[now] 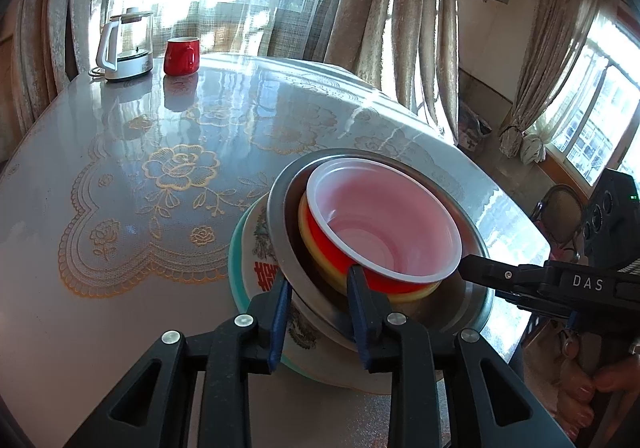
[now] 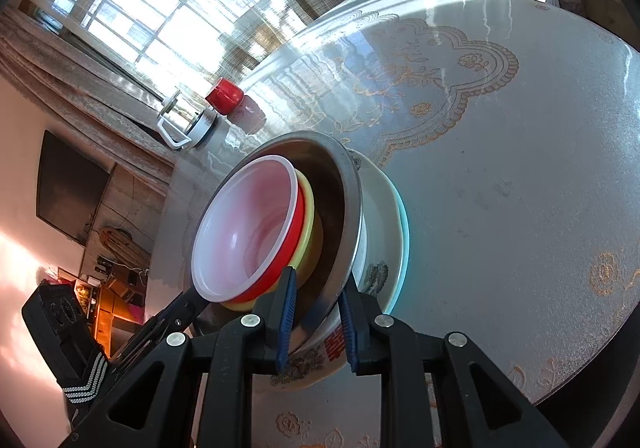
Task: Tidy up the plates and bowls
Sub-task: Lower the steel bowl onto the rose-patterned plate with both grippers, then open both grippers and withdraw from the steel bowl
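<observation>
A nested stack stands near the table's edge: a teal plate [image 1: 236, 260] at the bottom, then a white patterned dish [image 1: 260, 236], a steel bowl [image 1: 280, 216], a yellow bowl [image 1: 320, 262] and a red bowl [image 1: 384, 220] with a white inside. My left gripper [image 1: 320, 276] is shut across the steel bowl's near rim, one pad outside over the white dish, the other inside. In the right wrist view my right gripper [image 2: 319, 276] is shut on the steel bowl [image 2: 348, 200] and white dish [image 2: 380, 224] rims. Whether the stack rests on the table is unclear.
A glass kettle [image 1: 128, 44] and a red mug [image 1: 182, 56] stand at the far side of the round glossy table [image 1: 120, 208]. Curtains and windows lie behind. A chair [image 1: 560, 216] stands off the table's right edge. A hand [image 1: 592, 388] holds the right gripper's handle.
</observation>
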Tool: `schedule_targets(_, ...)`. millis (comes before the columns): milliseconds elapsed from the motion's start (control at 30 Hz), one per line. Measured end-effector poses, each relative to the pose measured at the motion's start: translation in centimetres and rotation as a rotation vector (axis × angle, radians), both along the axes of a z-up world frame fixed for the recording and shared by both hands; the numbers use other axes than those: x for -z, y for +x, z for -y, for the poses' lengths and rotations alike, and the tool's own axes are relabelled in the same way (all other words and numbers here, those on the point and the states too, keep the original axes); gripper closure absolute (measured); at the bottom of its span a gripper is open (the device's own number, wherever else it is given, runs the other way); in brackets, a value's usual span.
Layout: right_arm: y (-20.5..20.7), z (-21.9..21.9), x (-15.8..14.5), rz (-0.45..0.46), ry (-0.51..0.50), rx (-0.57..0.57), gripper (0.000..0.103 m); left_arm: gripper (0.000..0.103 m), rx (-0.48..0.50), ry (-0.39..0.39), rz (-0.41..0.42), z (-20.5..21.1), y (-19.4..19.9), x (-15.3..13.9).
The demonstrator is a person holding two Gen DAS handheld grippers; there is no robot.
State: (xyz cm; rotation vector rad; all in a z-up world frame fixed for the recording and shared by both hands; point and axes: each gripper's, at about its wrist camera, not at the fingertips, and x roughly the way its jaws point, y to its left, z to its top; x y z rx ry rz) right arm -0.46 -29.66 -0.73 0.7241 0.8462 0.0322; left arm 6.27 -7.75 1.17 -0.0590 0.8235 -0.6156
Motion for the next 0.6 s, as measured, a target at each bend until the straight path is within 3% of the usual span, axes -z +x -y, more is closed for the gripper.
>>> schedule_targets(267,-0.5,0.16,-0.12,0.012,0.024,0.0,0.073,0.074,-0.002,-0.012,-0.008,-0.39,-0.12,-0.02)
schedule_targets(600,-0.41,-0.01,-0.17,0.015,0.017,0.002,0.073,0.073,-0.006,0.007,-0.007,-0.28,-0.53,-0.26)
